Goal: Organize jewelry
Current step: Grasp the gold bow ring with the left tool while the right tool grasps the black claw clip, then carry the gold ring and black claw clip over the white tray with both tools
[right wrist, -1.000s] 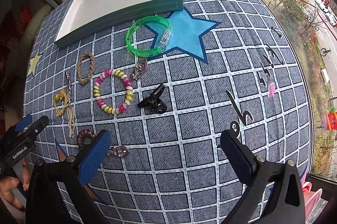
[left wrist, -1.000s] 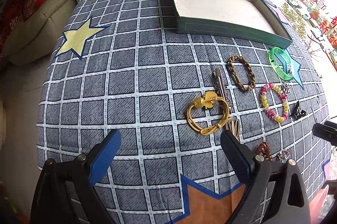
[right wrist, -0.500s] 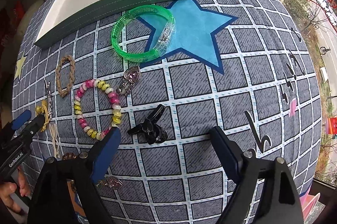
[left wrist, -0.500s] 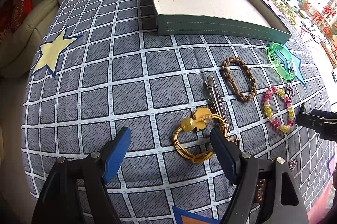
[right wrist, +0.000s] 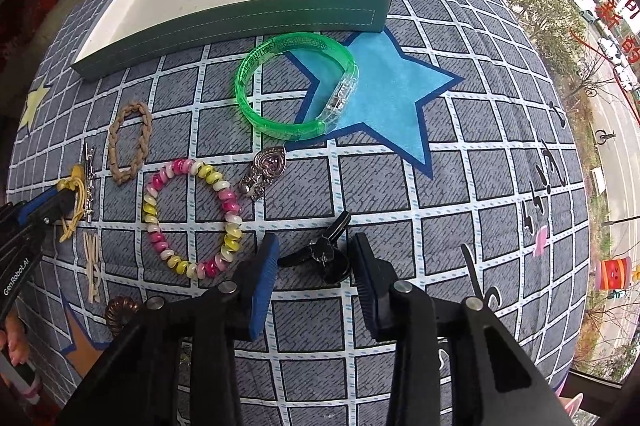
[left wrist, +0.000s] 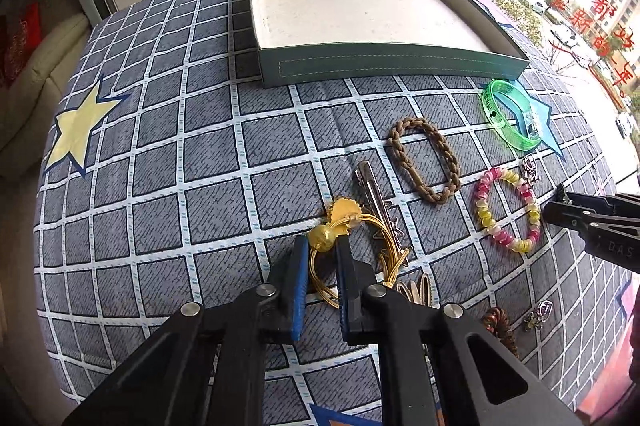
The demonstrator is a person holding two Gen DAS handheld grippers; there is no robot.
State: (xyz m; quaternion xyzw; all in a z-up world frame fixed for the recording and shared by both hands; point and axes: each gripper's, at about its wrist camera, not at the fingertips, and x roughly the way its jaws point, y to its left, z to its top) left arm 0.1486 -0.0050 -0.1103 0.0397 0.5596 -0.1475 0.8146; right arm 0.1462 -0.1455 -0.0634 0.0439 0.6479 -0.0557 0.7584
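The left gripper [left wrist: 322,258] points steeply down at the checked cloth [left wrist: 168,162], its jaws narrow and closing around the near side of the gold wire bangle [left wrist: 352,258]. The bangle's gold bead sits right between the fingertips, and the wire loop runs down between the two fingers; whether the pads already press on the wire cannot be told. Just past the bead a silver hair clip [left wrist: 376,202] lies across the bangle's far side.

The right gripper [right wrist: 314,256] points straight down over the black hair claw [right wrist: 324,254], which lies on the cloth between its fingers. These jaws are closing too, but a gap shows on each side of the clip, so the pads do not touch it.

Left of that gripper lies the pink and yellow bead bracelet [right wrist: 192,218], with a silver heart pendant [right wrist: 266,170] just beyond it. Farther off are the brown braided band [left wrist: 424,158] and the green plastic bangle [right wrist: 296,86], which rests partly on a blue star. At the far edge of the cloth stands the shallow green tray [left wrist: 384,64], with nothing in it.
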